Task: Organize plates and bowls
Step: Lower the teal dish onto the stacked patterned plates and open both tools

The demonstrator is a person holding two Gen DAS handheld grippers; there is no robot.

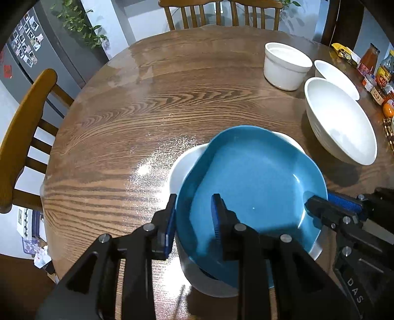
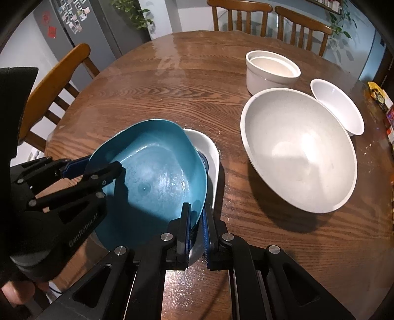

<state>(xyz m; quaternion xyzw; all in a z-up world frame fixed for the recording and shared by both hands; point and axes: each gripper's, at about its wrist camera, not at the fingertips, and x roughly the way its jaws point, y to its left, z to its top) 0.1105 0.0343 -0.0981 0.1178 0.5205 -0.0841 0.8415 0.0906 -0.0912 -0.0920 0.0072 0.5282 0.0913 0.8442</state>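
Two grippers on one dish here: the left gripper straddles the near-left rim of the blue plate, one pad outside the rim and one inside, and whether those pads actually press the rim I cannot tell. The right gripper has its tongs pinched tight on the plate's right edge. That blue plate, the only one of its colour, is glossy ceramic with a wavy, roughly hexagonal outline, and it sits tilted over a white oval dish with smooth rounded walls, which peeks out at about one o'clock in the right wrist view. Count the white pieces beyond it: three. A large round bowl, matte and faintly speckled inside, lies at three o'clock from the plate; a straight-walled cylindrical pot stands at one o'clock behind it; a small shallow bowl touches the big bowl's far right rim. Everything rests on one round wooden table with bold grain and a shiny finish. Three wooden spindle-back chairs ring the table, and jars and bottles crowd the right edge.
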